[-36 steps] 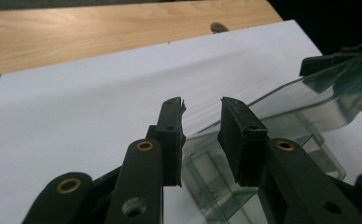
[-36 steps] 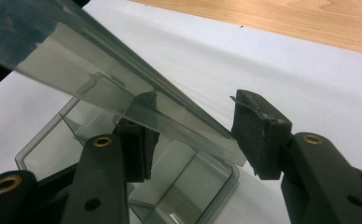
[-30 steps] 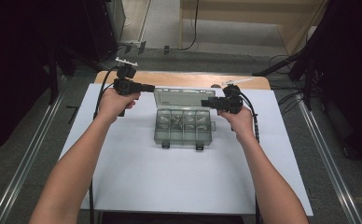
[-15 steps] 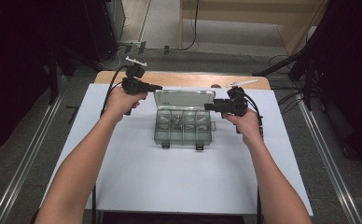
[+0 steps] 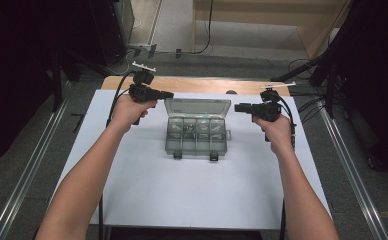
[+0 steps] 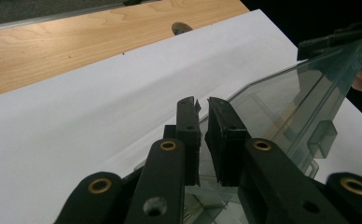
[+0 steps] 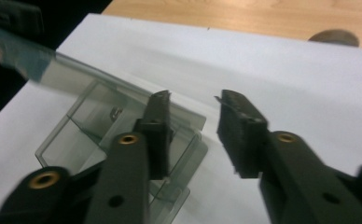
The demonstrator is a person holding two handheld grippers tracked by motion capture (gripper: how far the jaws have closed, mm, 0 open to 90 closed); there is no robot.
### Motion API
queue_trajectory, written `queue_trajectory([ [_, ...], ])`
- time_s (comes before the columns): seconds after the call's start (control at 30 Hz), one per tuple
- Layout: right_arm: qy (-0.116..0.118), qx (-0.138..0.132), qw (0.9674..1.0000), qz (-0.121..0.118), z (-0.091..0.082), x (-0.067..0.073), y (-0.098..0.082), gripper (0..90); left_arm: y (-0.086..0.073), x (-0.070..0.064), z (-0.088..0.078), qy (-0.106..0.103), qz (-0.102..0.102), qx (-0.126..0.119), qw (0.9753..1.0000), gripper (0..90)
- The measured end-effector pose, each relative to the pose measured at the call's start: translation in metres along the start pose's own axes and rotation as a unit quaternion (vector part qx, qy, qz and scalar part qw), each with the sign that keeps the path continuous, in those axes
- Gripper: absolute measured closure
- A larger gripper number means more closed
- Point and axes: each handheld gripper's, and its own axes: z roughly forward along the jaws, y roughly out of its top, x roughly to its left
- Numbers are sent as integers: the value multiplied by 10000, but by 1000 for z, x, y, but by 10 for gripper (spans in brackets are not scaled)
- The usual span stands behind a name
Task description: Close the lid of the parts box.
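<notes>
Clear smoky plastic compartment box [image 5: 196, 135] in middle of white table sheet [image 5: 147, 185], lid [image 6: 281, 100] raised; left gripper [image 6: 202, 105] clamped on lid's edge, right gripper [image 7: 193, 100] just closing, empty, beside box.

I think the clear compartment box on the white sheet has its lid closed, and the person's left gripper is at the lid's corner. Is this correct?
Not quite. The lid of the clear compartment box is open, standing up behind the compartments, as the high view shows. The rest holds: the box sits on the white sheet, and the left gripper is shut on the lid's corner.
</notes>
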Motion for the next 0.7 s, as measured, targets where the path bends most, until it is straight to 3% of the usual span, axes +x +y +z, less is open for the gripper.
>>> queue_trajectory([
  [0.07, -23, -65, 10000, -12, -2, 1, 5, 777, -2, -1, 0, -33, -5, -27, 10000, 830],
  [0.2, 79, -65, 9999, -121, 0, 8, 12, 887, -7, -4, -1, -70, 54, -35, 10000, 830],
  [0.5, 377, 117, 9989, -233, 9, 23, 20, 900, -19, -9, -3, -169, 125, -97, 9997, 830],
  [0.7, 547, 318, 9977, -255, 14, 29, 17, 900, -24, -14, -4, -136, 302, -71, 9994, 829],
])
